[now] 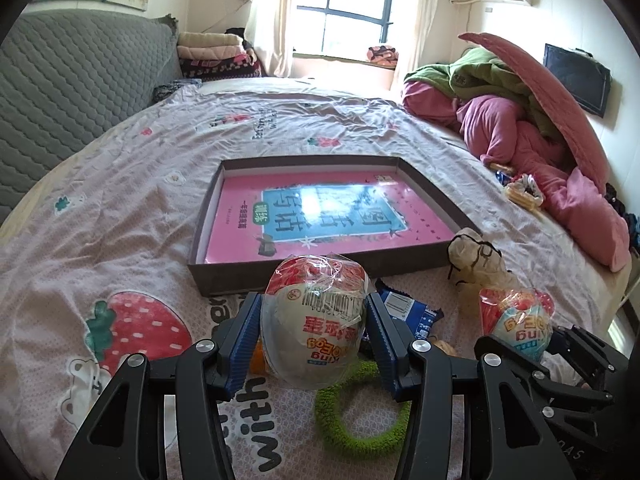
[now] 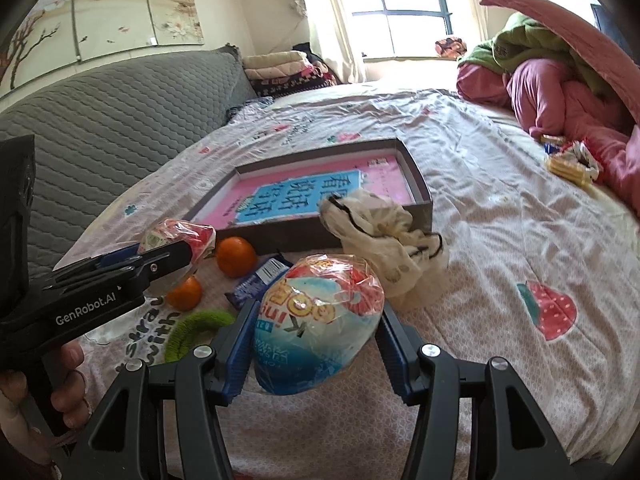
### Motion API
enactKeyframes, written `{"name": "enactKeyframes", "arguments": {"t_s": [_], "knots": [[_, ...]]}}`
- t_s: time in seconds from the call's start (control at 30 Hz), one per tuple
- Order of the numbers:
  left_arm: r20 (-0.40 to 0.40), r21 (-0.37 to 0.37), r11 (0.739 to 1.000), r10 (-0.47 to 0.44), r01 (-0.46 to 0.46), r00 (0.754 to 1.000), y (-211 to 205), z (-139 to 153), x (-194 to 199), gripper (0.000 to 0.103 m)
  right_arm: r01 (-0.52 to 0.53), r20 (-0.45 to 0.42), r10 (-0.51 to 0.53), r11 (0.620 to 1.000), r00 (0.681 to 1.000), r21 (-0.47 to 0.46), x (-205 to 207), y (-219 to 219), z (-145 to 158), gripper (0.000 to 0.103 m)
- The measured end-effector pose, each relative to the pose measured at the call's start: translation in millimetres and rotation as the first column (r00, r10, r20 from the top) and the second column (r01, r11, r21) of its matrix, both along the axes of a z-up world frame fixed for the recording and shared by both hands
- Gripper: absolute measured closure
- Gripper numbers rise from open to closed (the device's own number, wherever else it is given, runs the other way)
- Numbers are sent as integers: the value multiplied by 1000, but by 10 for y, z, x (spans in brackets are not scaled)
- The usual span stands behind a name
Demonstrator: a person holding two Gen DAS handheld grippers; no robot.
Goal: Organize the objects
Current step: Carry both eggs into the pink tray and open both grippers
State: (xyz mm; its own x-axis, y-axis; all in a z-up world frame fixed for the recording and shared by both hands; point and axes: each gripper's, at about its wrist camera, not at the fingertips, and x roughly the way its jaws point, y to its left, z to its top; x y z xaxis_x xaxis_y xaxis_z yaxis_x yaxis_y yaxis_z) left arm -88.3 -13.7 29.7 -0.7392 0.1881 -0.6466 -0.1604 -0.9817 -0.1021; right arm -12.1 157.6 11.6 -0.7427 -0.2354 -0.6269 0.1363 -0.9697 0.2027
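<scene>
Left gripper [image 1: 314, 330] is clamped on a wrapped toy egg [image 1: 316, 320], held above the bedsheet [image 1: 120, 220] just short of the shallow box [image 1: 280, 268]. Right gripper [image 2: 316, 344] grips a second wrapped egg [image 2: 320, 320] in like manner, beside the left. Surface is a bed with a pale, strawberry-printed sheet, somewhat creased. On it lie the box, holding a pink book [image 1: 320, 208], plus two oranges [image 2: 236, 256], a blue wrapper [image 2: 260, 280], a green knitted ring [image 1: 360, 432] and a crumpled cream bag [image 2: 384, 232]. Grey quilted headboard [image 1: 72, 80] to one side; pink and green bedding [image 1: 520, 120] heaped opposite; curtained window [image 1: 352, 4] beyond.
</scene>
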Motion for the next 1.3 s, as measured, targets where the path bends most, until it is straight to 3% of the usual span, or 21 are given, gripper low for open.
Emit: {"name": "enactKeyframes", "arguments": {"t_s": [0.43,0.67,0.83,0.97,1.1,1.3], "knots": [[-35,-29,999,33,-34,999,-213,366,42,50,-5,-144,11,999,989,42,-37,42,476,47],[-71,-56,998,35,-39,997,-120,671,80,50,-16,-149,25,998,988,59,-166,38,671,47],[-55,-34,998,51,-53,997,-97,876,-99,50,-20,-150,32,996,988,84,-281,33,849,47],[-87,-36,998,49,-52,995,-79,1049,-291,50,-33,-151,48,995,987,96,-474,47,1009,47],[-111,-51,996,67,-74,992,-60,1022,-481,50,-37,-164,56,993,985,116,-713,40,1083,47],[-80,-26,997,68,-70,994,-90,709,-785,50,-58,-166,78,991,983,121,-1032,35,1029,47]]}}
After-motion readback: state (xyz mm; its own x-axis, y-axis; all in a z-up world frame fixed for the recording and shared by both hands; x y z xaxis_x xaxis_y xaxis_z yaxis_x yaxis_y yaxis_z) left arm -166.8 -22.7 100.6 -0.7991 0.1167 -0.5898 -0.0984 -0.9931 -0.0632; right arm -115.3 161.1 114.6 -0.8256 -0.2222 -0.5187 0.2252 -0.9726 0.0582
